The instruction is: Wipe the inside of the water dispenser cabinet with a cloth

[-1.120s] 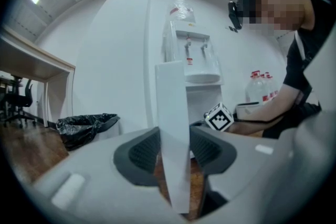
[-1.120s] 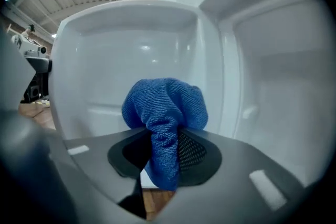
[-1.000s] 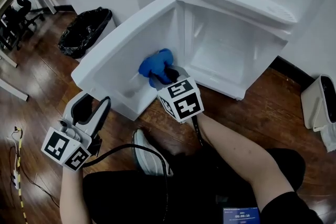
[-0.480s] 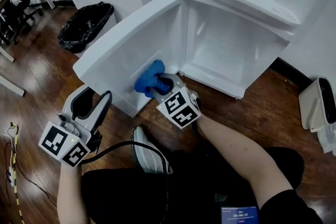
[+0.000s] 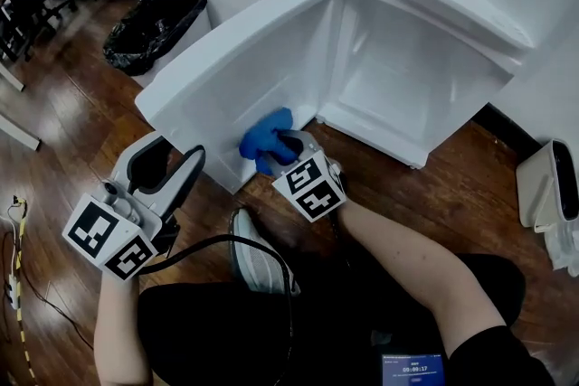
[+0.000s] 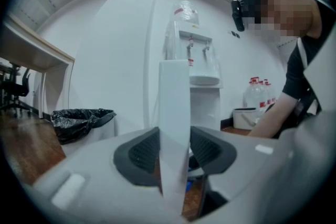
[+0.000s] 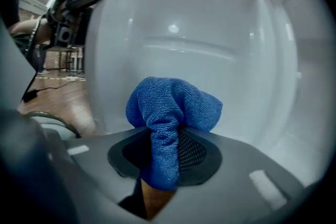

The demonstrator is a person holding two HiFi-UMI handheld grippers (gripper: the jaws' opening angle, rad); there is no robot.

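The white water dispenser cabinet (image 5: pixel 407 77) stands open, its door (image 5: pixel 253 68) swung out to the left. My left gripper (image 5: pixel 192 160) is shut on the door's outer edge (image 6: pixel 174 113), which runs upright between the dark pads (image 6: pixel 140 153). My right gripper (image 5: pixel 282 145) is shut on a bunched blue cloth (image 5: pixel 265 137) and holds it against the lower part of the door's inner face, near the hinge corner. In the right gripper view the cloth (image 7: pixel 170 110) bulges out above the jaws, right in front of the white door panel (image 7: pixel 210 34).
A bin lined with a black bag (image 5: pixel 149 32) stands left of the door. A white appliance (image 5: pixel 547 185) sits on the wooden floor at the right. The person's shoe (image 5: pixel 255 256) and a black cable (image 5: pixel 217 256) lie below the grippers.
My right gripper has slid down the door's inner face with the cloth, toward its bottom edge. The left gripper has kept its hold on the door edge.
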